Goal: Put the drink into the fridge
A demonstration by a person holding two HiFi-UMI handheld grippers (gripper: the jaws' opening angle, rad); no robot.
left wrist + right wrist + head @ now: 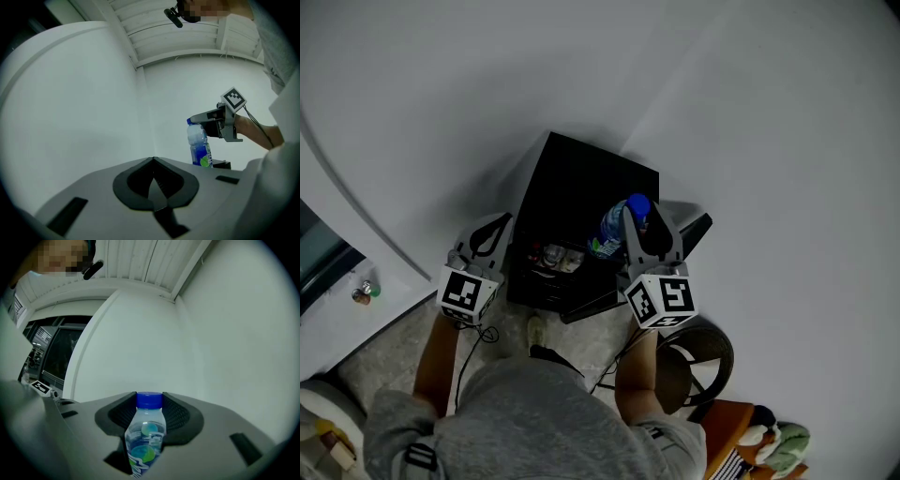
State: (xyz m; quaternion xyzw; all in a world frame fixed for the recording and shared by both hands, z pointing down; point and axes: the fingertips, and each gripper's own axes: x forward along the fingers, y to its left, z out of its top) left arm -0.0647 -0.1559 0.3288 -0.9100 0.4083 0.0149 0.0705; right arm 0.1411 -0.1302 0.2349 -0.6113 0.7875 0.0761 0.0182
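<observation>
In the head view a small black fridge (581,192) stands on the floor against the white wall. Its front is open, and a lit shelf with a few small items (555,257) shows inside. My right gripper (639,225) is shut on a clear drink bottle (614,230) with a blue cap, held upright over the fridge's right side. In the right gripper view the bottle (145,437) sits between the dark pads (180,416). From the left gripper view the bottle (199,147) hangs in the right gripper (206,123). My left gripper (490,236), its fingertips (154,180) together, holds nothing left of the fridge.
A round dark stool (701,361) stands at the lower right, with an orange thing and a soft toy (778,445) beside it. Cables (483,333) trail on the floor in front of the fridge. A dark window (319,253) lies to the left.
</observation>
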